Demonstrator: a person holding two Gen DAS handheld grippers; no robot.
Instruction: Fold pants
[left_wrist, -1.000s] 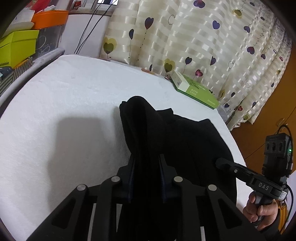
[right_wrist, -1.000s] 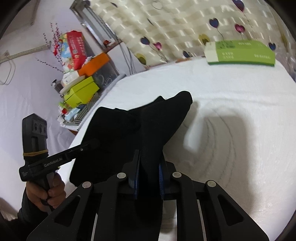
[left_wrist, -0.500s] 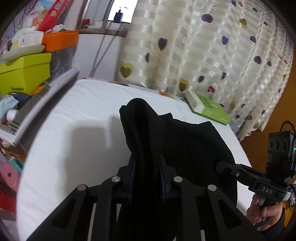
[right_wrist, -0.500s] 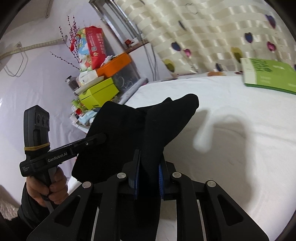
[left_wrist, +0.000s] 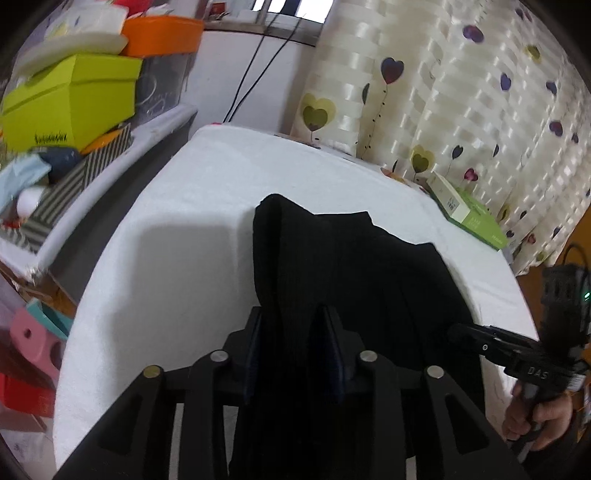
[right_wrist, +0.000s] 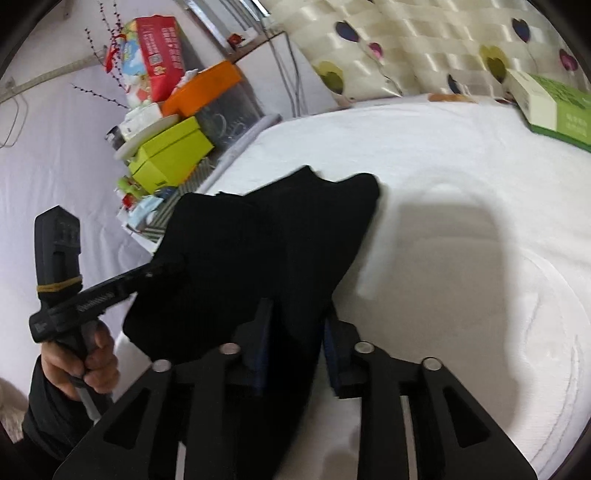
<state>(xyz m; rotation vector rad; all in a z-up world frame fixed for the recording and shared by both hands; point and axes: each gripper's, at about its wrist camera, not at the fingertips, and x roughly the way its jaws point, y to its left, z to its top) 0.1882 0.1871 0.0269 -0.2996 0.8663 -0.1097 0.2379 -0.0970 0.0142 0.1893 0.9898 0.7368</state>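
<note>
Black pants (left_wrist: 332, 266) hang folded between my two grippers, lifted above the white table (left_wrist: 192, 206). My left gripper (left_wrist: 293, 321) is shut on one bunched edge of the cloth. My right gripper (right_wrist: 299, 314) is shut on the other edge of the pants (right_wrist: 258, 251). In the left wrist view the right gripper (left_wrist: 461, 330) shows at the right, held by a hand (left_wrist: 535, 421). The right wrist view has the left gripper (right_wrist: 162, 267) at the left, gripped by a hand (right_wrist: 92, 362). The cloth hides the pads' inner faces.
A green-and-white box (left_wrist: 469, 214) lies at the table's far side by a heart-patterned curtain (left_wrist: 443, 92). A cluttered shelf with a lime box (left_wrist: 70, 99) and an orange box (left_wrist: 162, 33) stands left of the table. Pink and red items (left_wrist: 26, 350) sit below.
Both grippers have pulled back and risen with the pants still clamped; the table looks farther and the shelf clutter has come into view. The cloth hangs much as before.
</note>
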